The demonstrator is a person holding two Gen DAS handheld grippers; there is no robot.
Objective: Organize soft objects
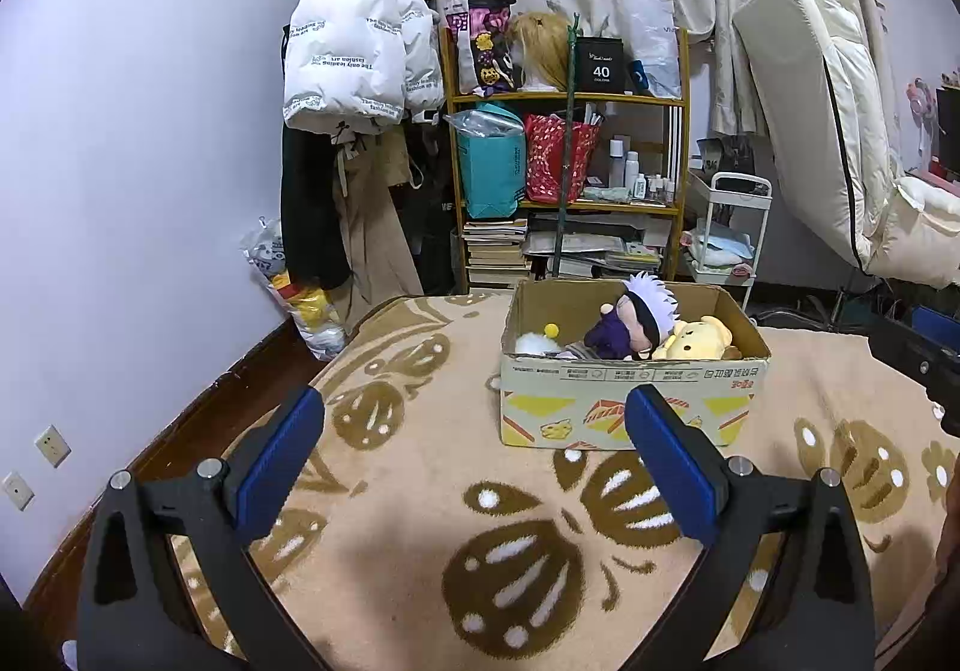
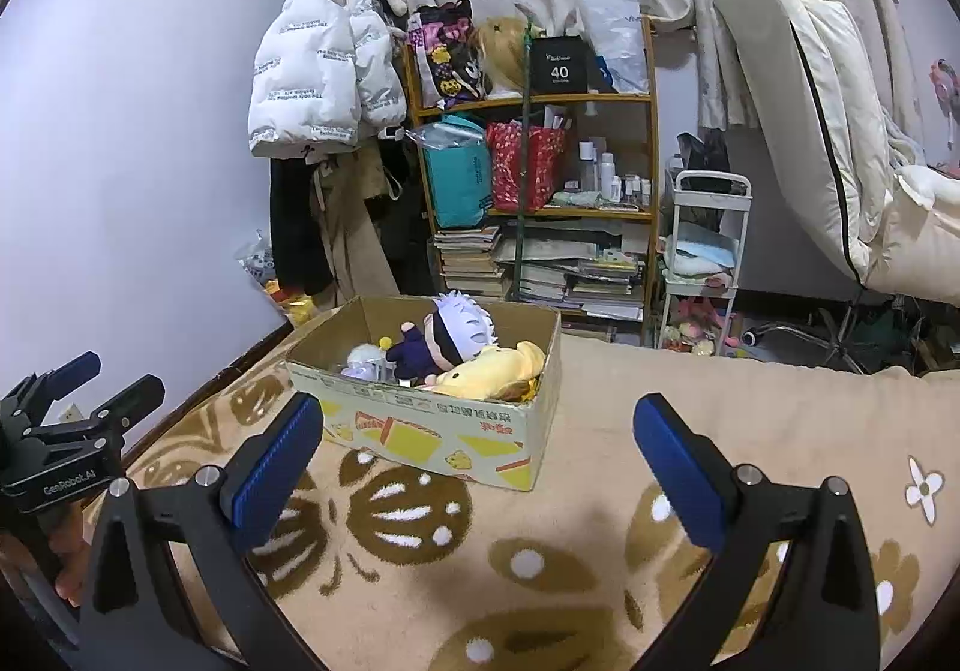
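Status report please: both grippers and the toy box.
Left gripper open, empty. Right gripper open, empty. Plush toys in open cardboard box on patterned beige blanket. Nothing blocking.

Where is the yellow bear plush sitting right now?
The yellow bear plush lies inside the cardboard box on the patterned blanket, at the box's right end in the left wrist view, pressed against the white-haired doll.

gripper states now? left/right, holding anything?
Left gripper: open, holding nothing, above the blanket.
Right gripper: open, holding nothing, facing the cardboard box.
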